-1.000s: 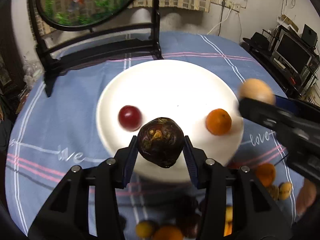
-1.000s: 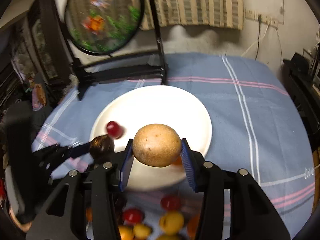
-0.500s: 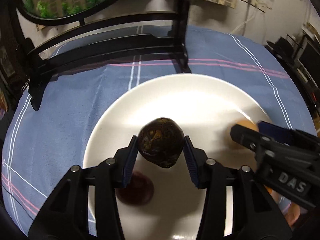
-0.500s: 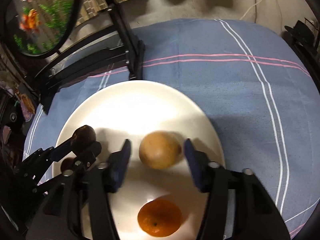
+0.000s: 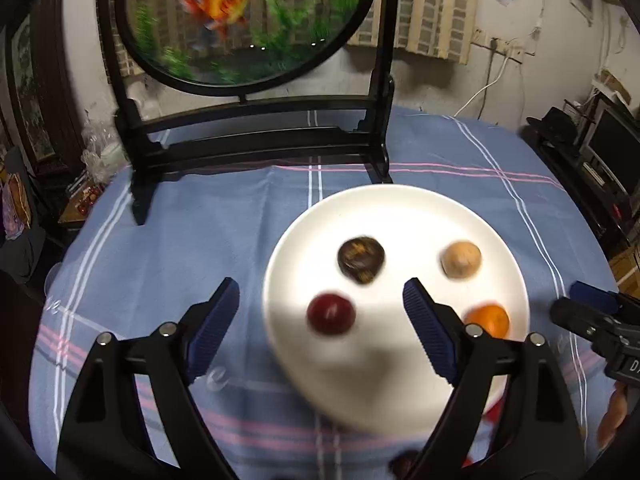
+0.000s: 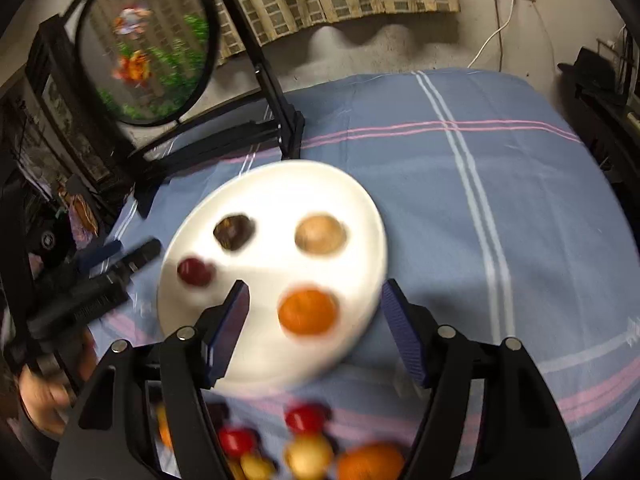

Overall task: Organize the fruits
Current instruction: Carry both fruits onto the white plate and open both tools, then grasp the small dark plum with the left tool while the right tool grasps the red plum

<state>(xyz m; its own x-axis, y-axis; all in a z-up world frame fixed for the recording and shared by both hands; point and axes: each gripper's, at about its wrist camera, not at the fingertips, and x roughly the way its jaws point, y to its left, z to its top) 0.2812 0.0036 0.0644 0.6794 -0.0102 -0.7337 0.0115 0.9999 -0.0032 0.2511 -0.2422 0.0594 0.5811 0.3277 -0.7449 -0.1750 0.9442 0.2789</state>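
Both hand-held grippers, left (image 5: 320,320) and right (image 6: 314,312), spread wide, empty, above white plate's (image 5: 400,208) near rim.

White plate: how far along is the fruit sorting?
Done: four fruits sit on the round white plate: dark brown, tan, dark red, orange. In hand: nothing; both grippers open. Left: loose fruit pile on the blue cloth.

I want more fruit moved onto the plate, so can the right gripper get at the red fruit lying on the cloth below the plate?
Probably yes: the right gripper is open and empty, and the red fruit lies uncovered just below it.
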